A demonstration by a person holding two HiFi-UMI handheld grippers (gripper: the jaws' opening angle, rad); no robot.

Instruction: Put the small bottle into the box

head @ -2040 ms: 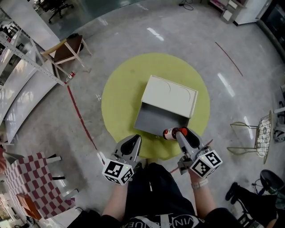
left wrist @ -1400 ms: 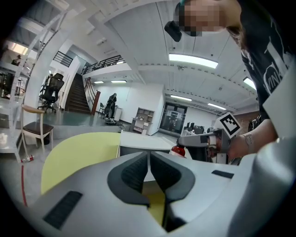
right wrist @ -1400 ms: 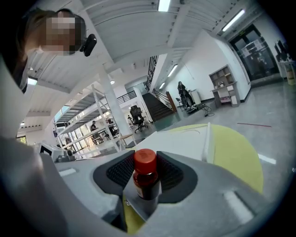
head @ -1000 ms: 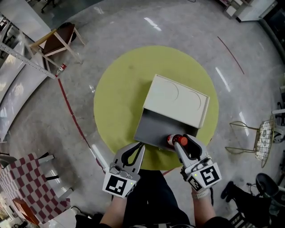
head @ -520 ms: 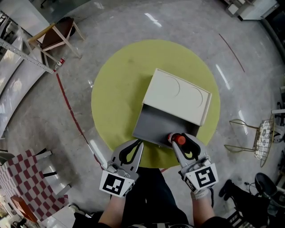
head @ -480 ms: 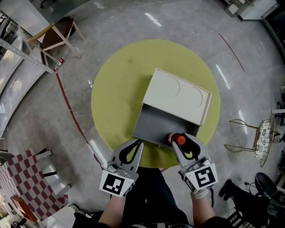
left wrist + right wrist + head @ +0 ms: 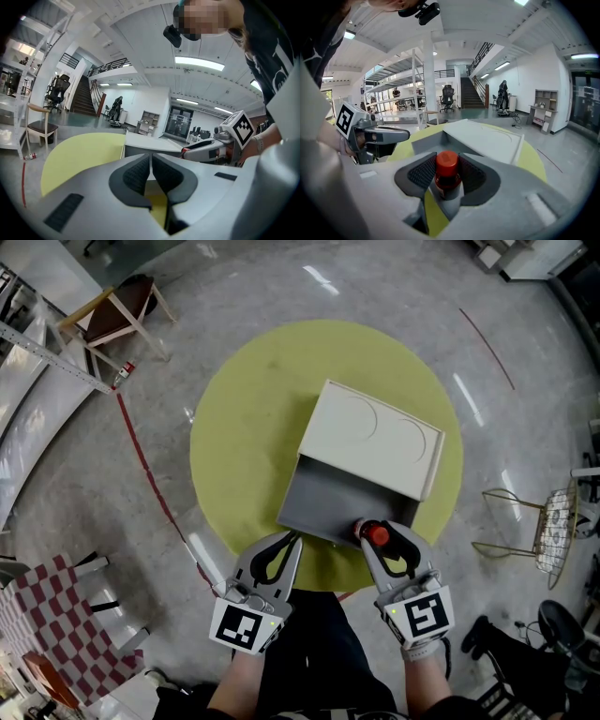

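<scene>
A round yellow-green table (image 7: 244,427) fills the middle of the head view, and on it, a little right of centre, sits the box (image 7: 370,442), its white top toward the upper right and its open grey part (image 7: 323,498) facing the lower edge of the frame, where the person stands. The right gripper (image 7: 382,542) reaches up from the lower right and is clamped on the small bottle (image 7: 376,534). In the right gripper view the ribbed dark pads (image 7: 423,172) press on either side of the bottle, and the red cap (image 7: 447,162) stands up above them. From overhead the bottle is at the near right corner of the grey part, right at the box's edge; I cannot tell whether it touches the box. The left gripper (image 7: 279,557) is at the lower middle of the head view, just short of the box's near left corner, and its jaws are closed against each other with nothing between them. Each gripper carries a cube with black-and-white square markers (image 7: 419,615) toward the bottom of the frame. Off the table, a wooden chair (image 7: 117,320) stands at the upper left, a red line (image 7: 155,484) runs down the grey floor on the left, a red-and-white checked cloth (image 7: 47,615) lies at the lower left, and a wire rack (image 7: 553,531) stands at the right edge.
</scene>
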